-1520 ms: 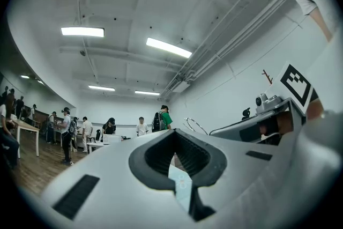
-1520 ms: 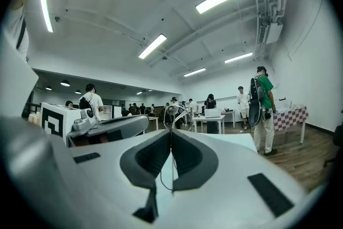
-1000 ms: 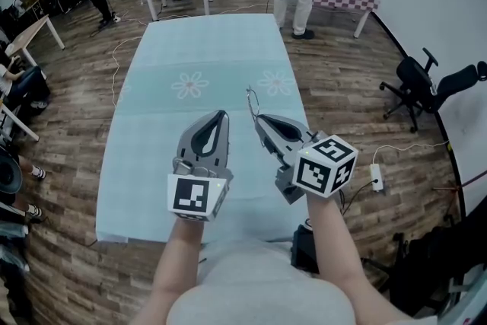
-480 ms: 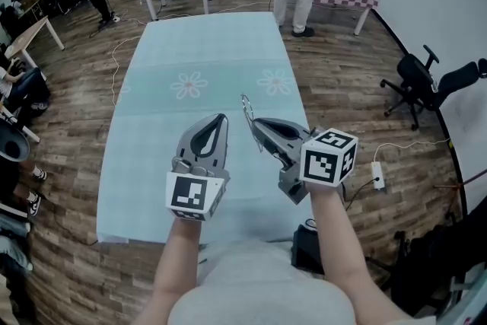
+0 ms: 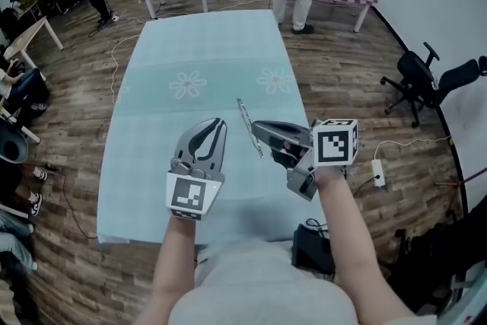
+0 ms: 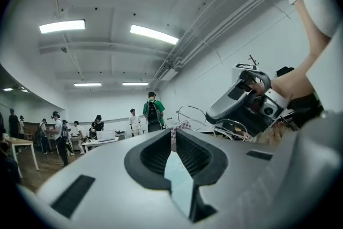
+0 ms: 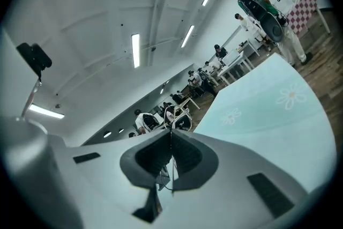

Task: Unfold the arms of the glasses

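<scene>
DESK: Where are the glasses, and who has them?

PHOTOGRAPHER: The right gripper [image 5: 256, 129] has its jaws pressed shut on the glasses [image 5: 244, 118], a thin wire frame pinched at the jaw tips. It is held in the air over the near half of the table [image 5: 152, 87], right of the table's middle line.

DESK: And the other tongs?

PHOTOGRAPHER: The left gripper [image 5: 218, 122] hangs over the table's near half too, close to its middle. Its jaws meet at the tips with nothing between them.

DESK: What moved in the last second?

PHOTOGRAPHER: The right gripper rolled and swung its nose in from the table's right edge toward the middle, carrying the frame nearer the left gripper. The left one hardly shifted.

DESK: Meaning for the job?

PHOTOGRAPHER: It reads as a presentation: the frame is being offered to the free tongs, which would have to part before catching an arm. No arm looks swung out yet, though the wire is too fine to be sure.
</scene>
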`<state>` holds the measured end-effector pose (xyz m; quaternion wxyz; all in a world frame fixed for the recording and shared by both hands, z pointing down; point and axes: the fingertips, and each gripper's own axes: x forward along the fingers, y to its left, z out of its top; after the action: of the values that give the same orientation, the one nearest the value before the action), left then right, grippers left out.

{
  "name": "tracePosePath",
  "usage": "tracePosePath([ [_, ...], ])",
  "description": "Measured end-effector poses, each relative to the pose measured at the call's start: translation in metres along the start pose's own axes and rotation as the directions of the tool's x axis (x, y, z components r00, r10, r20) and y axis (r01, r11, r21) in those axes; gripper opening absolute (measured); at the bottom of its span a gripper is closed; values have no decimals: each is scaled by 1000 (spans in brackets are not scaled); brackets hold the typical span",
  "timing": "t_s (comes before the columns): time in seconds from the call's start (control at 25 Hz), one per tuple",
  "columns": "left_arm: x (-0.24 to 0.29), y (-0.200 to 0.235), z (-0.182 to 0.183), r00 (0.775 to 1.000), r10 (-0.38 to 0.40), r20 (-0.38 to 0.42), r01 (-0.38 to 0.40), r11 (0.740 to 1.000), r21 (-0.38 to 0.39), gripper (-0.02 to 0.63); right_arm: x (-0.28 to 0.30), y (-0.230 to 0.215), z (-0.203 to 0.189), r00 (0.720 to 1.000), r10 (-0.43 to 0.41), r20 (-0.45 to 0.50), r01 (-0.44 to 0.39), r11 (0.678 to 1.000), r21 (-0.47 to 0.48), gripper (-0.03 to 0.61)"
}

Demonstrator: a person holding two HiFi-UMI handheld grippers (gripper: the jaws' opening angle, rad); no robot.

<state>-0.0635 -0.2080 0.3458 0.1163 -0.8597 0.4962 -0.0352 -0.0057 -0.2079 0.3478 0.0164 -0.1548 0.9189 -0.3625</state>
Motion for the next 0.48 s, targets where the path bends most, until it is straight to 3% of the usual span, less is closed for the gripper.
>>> tracePosePath([
  [0.12,1,3,-5,1000,4,-16,-3,999,36,95,2,2,-6,998,39,-39,-36,996,76,11],
  [0.28,3,9,-14,999,21,-50,-14,990,143,92,5,4,-11,994,92,-60,-80,981,177,11],
  [0.48,11,10,-25,997,12,-71,6,970,245,91,7,7,-15,990,121,-70,-103,969,226,11],
])
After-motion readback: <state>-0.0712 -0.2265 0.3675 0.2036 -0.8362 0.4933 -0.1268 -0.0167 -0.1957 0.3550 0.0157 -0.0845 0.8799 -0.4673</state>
